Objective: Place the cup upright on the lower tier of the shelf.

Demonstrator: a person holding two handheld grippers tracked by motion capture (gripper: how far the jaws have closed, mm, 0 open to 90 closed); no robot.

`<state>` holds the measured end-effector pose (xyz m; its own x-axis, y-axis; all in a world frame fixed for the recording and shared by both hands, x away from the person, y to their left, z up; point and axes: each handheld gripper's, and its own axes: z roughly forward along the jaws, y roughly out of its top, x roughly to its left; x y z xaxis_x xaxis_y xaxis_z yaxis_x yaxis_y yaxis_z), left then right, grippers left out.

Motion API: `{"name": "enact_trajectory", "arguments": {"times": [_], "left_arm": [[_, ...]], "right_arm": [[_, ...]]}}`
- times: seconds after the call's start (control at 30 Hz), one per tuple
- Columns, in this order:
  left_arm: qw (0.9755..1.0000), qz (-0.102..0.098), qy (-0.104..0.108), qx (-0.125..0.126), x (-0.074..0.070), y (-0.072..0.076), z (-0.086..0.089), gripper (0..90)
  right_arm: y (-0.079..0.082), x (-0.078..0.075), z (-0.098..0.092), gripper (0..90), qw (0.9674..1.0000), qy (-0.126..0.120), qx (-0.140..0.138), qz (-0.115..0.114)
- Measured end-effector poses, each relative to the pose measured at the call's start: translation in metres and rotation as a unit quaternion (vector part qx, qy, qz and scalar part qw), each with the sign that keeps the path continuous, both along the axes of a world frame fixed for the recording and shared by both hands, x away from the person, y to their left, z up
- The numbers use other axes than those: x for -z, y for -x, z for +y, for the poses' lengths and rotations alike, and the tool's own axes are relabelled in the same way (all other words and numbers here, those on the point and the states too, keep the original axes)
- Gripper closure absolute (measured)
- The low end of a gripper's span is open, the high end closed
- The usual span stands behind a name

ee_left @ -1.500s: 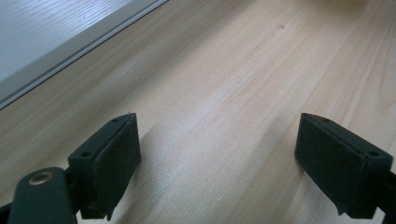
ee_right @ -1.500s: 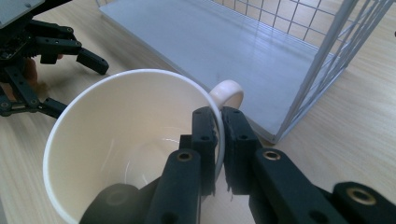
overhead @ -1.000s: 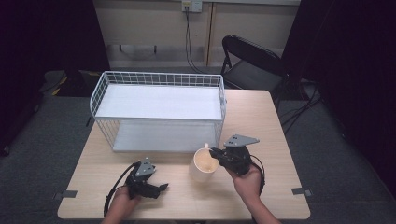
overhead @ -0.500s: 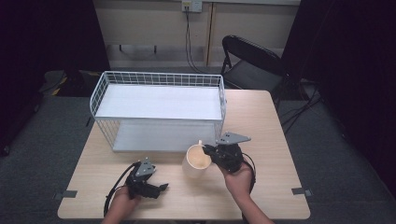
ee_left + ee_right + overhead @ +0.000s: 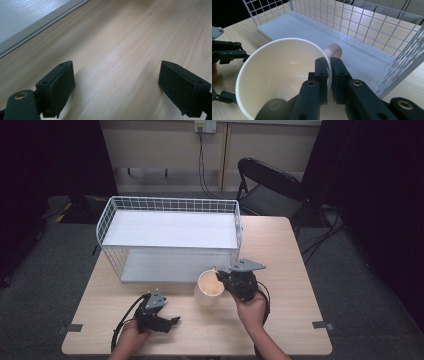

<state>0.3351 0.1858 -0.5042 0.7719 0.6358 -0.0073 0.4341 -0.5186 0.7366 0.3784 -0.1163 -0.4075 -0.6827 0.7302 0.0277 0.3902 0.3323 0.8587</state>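
Note:
A cream mug (image 5: pixel 209 287) hangs tilted just above the table, its mouth turned towards the near edge, in front of the white wire rack (image 5: pixel 235 227). My right gripper (image 5: pixel 220 279) is shut on the mug's rim beside the handle. In the right gripper view the gripper (image 5: pixel 328 65) pinches the rim, one pad inside the mug (image 5: pixel 279 67) and one outside. My left gripper (image 5: pixel 167 322) rests low on the table at the near left, open. The left gripper view has its gripper (image 5: pixel 116 82) wide apart over bare wood.
The rack's lower white shelf (image 5: pixel 332 35) lies just beyond the mug, with wire walls (image 5: pixel 362 22) behind and to the right. A black folding chair (image 5: pixel 270 185) stands past the table's far right corner. Tape marks (image 5: pixel 320 325) sit near the table's front corners.
My right gripper has carried the mug a little to the left and closer to the rack's front, tipping it more. The left gripper has stayed where it was.

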Motion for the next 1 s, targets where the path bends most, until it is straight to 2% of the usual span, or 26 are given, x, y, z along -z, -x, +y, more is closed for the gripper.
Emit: {"name": "enact_trajectory", "arguments": {"times": [0.4,0.7,1.0], "left_arm": [[1.0,0.0,0.001,0.0,0.0,0.0,0.0,13.2],[1.0,0.0,0.0,0.0,0.0,0.0,0.0,13.3],[1.0,0.0,0.0,0.0,0.0,0.0,0.0,13.2]], "right_arm": [[-0.002,0.002,0.01,84.7,0.9997,0.005,0.015,-0.017],[-0.006,0.003,0.024,84.7,0.9995,0.011,0.015,-0.024],[-0.009,0.004,0.03,84.8,0.9993,0.01,0.024,-0.027]]}}
